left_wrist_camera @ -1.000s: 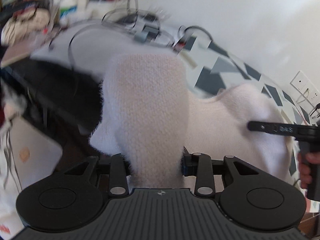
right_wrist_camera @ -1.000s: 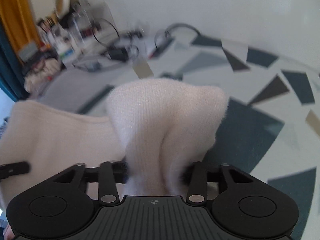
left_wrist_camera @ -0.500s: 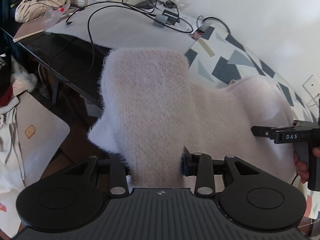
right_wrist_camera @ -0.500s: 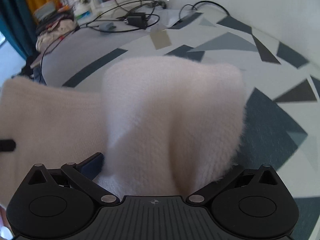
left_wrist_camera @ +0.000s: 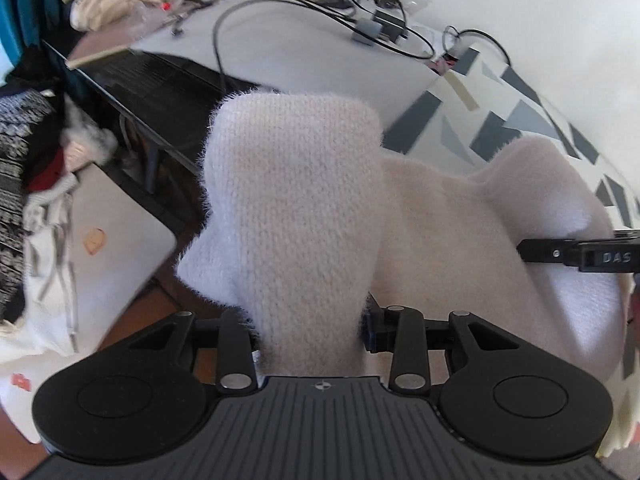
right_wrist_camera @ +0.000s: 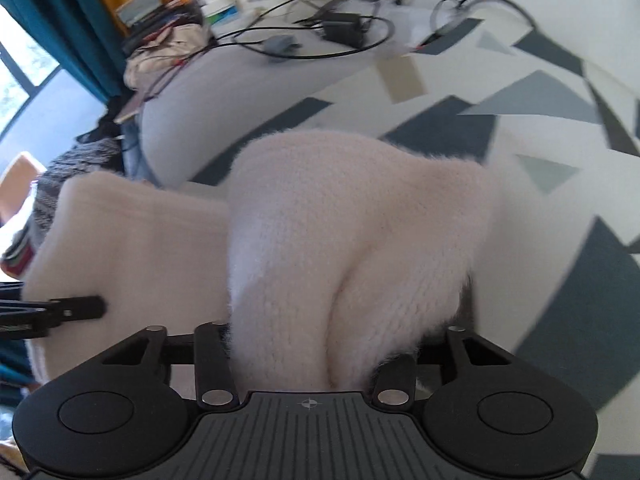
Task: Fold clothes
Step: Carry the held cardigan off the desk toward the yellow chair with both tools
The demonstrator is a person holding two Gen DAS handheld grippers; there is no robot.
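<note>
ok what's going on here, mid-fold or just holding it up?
A person holds a gripper in each hand, and both are clamped on one fluffy white knit garment. The left gripper pinches one bunched end, the right gripper the other, with the fabric stretched between them above the patterned table. No fold is laid down yet; it looks like mid-carry. Cables lie on the far desk.

Sweater [left_wrist_camera: 296,208] fuzzy knit cloth; left tool [left_wrist_camera: 308,332] matt black plastic.
</note>
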